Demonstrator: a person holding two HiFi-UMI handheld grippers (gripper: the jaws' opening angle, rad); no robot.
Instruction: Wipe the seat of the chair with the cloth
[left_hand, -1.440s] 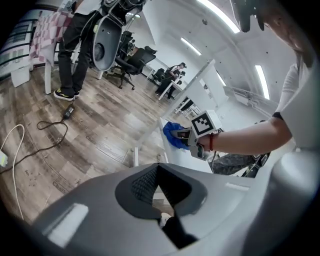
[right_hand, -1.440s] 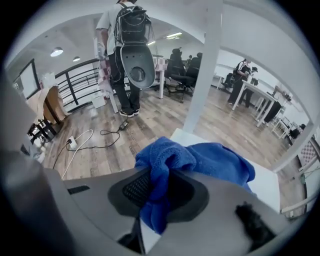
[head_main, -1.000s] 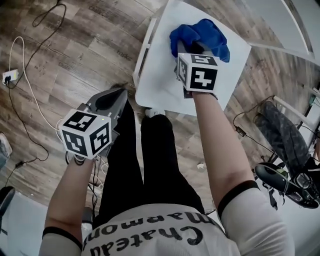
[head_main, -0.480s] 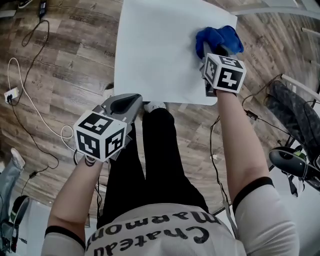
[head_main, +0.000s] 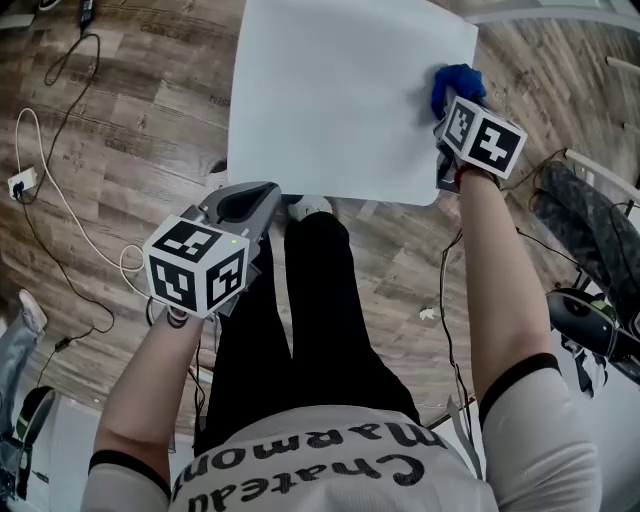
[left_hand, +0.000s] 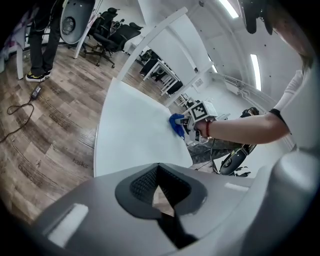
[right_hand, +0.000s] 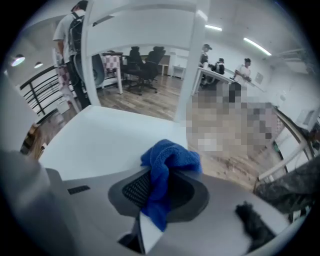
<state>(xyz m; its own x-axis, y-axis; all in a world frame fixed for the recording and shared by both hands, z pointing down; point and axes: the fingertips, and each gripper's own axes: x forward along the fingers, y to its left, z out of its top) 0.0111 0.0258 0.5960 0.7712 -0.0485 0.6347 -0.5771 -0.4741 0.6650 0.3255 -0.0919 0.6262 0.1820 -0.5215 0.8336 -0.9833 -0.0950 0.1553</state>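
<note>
Head view is showing the right gripper (head_main: 447, 108) pinching the blue cloth (head_main: 455, 82) on the white seat (head_main: 330, 100), the left gripper (head_main: 260, 193) hanging closed and empty

Bunched blue cloth (head_main: 455, 82) on white seat (head_main: 340, 100)

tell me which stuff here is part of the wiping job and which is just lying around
In the job:
- blue cloth, clamped in the right gripper
- white chair seat, cloth at its right edge

Just lying about:
- white plug and cable on the wood floor
- small white scrap on the floor
- left gripper, shut, empty, off the seat
</note>
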